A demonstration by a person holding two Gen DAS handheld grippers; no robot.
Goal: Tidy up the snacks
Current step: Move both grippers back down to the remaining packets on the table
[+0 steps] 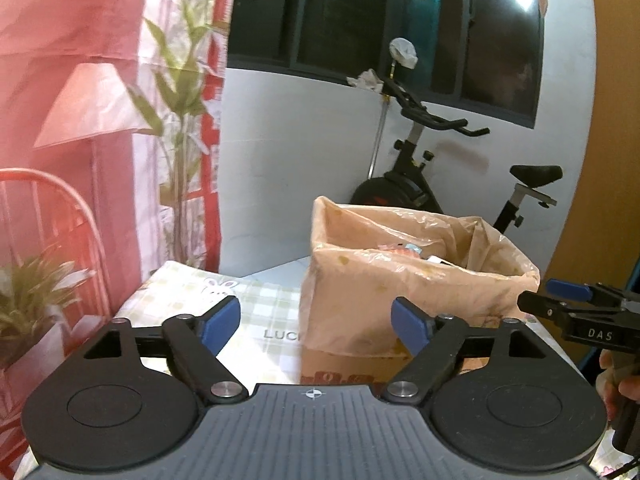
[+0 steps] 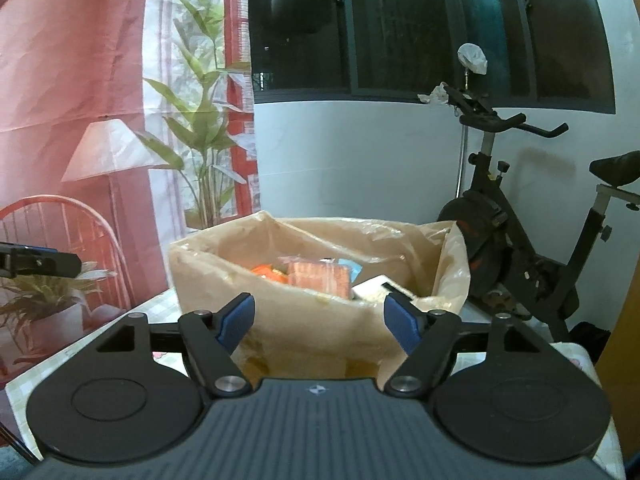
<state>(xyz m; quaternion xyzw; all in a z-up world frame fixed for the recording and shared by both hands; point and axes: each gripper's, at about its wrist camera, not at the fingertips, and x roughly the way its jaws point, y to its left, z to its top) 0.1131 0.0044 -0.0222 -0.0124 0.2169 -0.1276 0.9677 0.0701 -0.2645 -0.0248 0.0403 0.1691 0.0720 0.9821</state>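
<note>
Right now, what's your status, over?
Left gripper open, empty. Right gripper open, empty. Tan plastic-lined cardboard box holds orange snack packets. Nothing blocking.

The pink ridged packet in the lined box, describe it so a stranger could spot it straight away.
Find the table with the checked cloth, then the cardboard box lined with a tan plastic bag on it. Inside, near the middle, sits the pink ridged packet, between an orange packet and a white one.
</note>
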